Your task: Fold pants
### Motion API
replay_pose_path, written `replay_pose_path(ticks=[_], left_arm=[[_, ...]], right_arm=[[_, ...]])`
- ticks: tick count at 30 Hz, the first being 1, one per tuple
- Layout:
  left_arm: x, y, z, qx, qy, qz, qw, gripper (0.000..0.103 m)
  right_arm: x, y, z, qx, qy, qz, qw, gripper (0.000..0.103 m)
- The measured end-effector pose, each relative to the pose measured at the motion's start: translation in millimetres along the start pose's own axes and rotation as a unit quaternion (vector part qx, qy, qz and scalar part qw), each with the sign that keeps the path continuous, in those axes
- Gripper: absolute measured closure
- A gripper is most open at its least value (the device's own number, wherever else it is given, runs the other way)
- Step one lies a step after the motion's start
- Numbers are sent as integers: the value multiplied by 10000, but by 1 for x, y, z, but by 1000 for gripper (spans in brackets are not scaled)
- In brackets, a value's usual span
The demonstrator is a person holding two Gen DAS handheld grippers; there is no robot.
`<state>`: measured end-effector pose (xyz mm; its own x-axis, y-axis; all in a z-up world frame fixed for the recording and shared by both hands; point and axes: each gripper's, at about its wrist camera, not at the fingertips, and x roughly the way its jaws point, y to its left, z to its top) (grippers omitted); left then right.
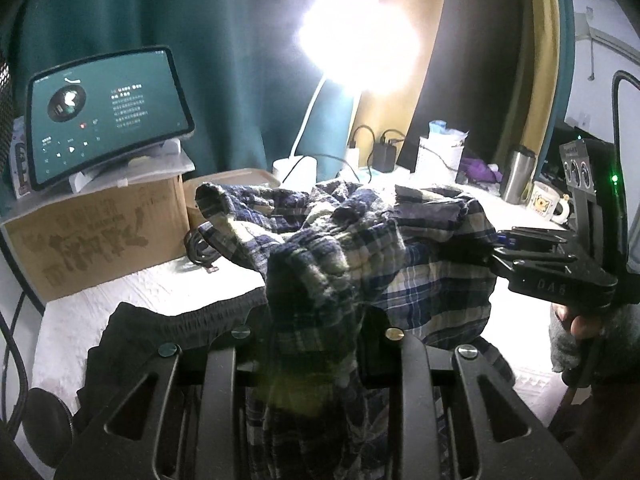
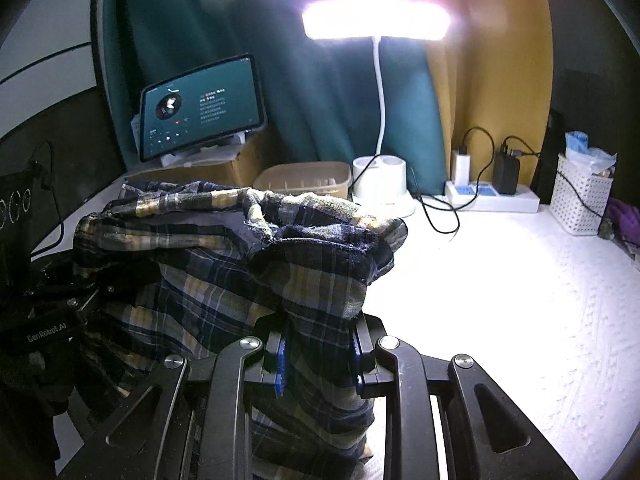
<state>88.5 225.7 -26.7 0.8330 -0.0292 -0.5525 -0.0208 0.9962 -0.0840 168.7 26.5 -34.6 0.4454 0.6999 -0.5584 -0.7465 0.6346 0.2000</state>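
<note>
In the left wrist view, the left gripper [image 1: 316, 344] has its jaws closed on a bunched fold of the plaid pants [image 1: 360, 240], which hang lifted above the white surface [image 1: 168, 284] and stretch across to the right gripper [image 1: 504, 248], seen side-on at the right edge with a hand [image 1: 580, 320] behind it. A black garment [image 1: 160, 324] lies on the surface just under the lifted cloth, and a cardboard box [image 1: 96, 232] carrying a tablet [image 1: 108, 116] stands at the back left. The cloth drapes over the left jaws, so the pads themselves are hidden, and the lamp [image 1: 360, 40] glares so hard that the area around it is washed out. In the right wrist view, the right gripper [image 2: 316, 356] pinches the plaid pants [image 2: 224, 264] between its blue pads [image 2: 282, 360]; the fabric rises in a loose heap in front of the jaws and the left gripper [image 2: 60, 320] sits dark and partly cut off at the left edge. To the right the white surface [image 2: 520, 300] is bare up to a power strip [image 2: 492, 196] and a white basket [image 2: 580, 196]. The likely trouble: the pants are crumpled between the two grips, so laying them down as they hang would probably trap wrinkles or an uneven fold, and a hanging leg could drag over the black garment. Each grip holds a thick bunch, so a layer may slip out. Where the waistband and leg ends lie cannot be made out.
</note>
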Motion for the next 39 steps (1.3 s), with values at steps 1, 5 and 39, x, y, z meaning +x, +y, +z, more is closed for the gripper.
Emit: replay_pose_path(ticks=[1,5,39], left_arm=[[3,1,0,9,35,4,10000,76],[13,7,3,-5,150,26,9999,76],[88,72,-1,-773,1282,208,9885,61]], right_arm=[[3,-1,0,13,20,8,10000,79],[17,-7,1,77,108,49,9999,79],[123,-65,3,517,1131,281,9918,78]])
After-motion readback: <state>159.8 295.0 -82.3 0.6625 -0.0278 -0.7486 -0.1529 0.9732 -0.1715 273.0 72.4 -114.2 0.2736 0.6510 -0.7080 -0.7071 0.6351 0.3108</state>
